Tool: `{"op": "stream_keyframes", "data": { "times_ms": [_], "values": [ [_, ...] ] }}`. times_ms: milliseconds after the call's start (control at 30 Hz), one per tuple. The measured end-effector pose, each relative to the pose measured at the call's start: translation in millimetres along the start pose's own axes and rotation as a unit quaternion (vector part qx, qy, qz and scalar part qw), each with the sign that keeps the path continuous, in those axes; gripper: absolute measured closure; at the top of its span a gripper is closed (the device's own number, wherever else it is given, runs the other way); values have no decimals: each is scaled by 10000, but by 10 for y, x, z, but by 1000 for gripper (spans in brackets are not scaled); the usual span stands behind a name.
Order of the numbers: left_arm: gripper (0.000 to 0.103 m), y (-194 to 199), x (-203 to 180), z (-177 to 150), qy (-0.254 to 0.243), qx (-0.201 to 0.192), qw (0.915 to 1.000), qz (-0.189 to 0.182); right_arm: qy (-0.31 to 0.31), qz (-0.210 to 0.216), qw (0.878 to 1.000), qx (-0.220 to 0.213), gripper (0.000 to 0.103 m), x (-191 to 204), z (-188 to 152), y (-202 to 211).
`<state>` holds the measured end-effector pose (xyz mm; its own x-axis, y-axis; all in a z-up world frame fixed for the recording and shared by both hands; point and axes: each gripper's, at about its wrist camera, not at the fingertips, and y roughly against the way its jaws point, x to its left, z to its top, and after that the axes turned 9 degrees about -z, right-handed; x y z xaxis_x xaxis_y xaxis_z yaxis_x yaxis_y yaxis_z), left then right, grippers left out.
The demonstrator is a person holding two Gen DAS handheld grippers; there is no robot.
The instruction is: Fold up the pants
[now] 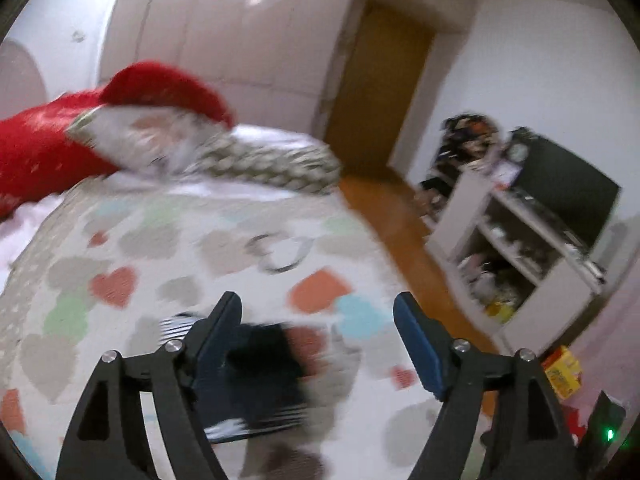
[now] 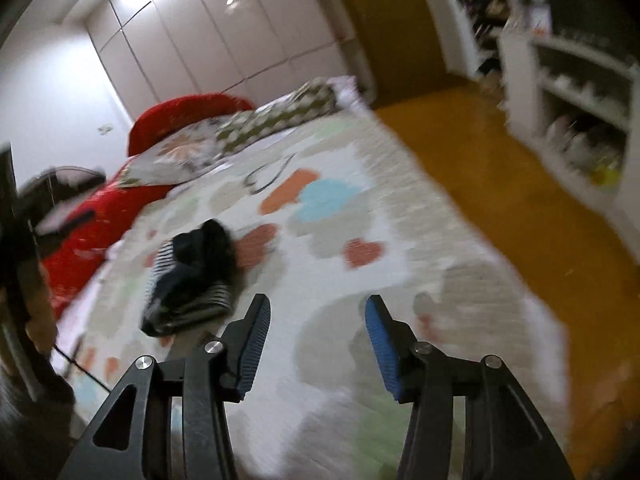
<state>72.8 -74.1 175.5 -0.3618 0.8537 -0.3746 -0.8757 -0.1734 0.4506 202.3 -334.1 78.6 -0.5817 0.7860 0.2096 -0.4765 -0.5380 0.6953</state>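
Observation:
The pants are a small dark navy bundle with black-and-white striped parts, lying folded on the heart-patterned bed cover. In the left wrist view the pants lie just below and between the fingers, partly hidden by the left finger. My left gripper is open and empty above them. My right gripper is open and empty over the bed cover, to the right of the pants and apart from them. Both views are motion blurred.
A red blanket and patterned pillows lie at the head of the bed. A thin looped cord lies on the cover. The orange wooden floor and a white shelf unit are to the right.

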Motion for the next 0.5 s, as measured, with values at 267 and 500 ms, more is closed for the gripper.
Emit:
{"op": "stream_keyframes", "data": {
  "times_ms": [267,500],
  "values": [
    [25,-77,-671,2,-710,-175,9959,-536,163,-1009,9919,-751,44,-136,-123,773],
    [25,84,-364,-23,-542,-176,9984,-1,93,-947,9927,-743,44,-88,-133,888]
  ]
}}
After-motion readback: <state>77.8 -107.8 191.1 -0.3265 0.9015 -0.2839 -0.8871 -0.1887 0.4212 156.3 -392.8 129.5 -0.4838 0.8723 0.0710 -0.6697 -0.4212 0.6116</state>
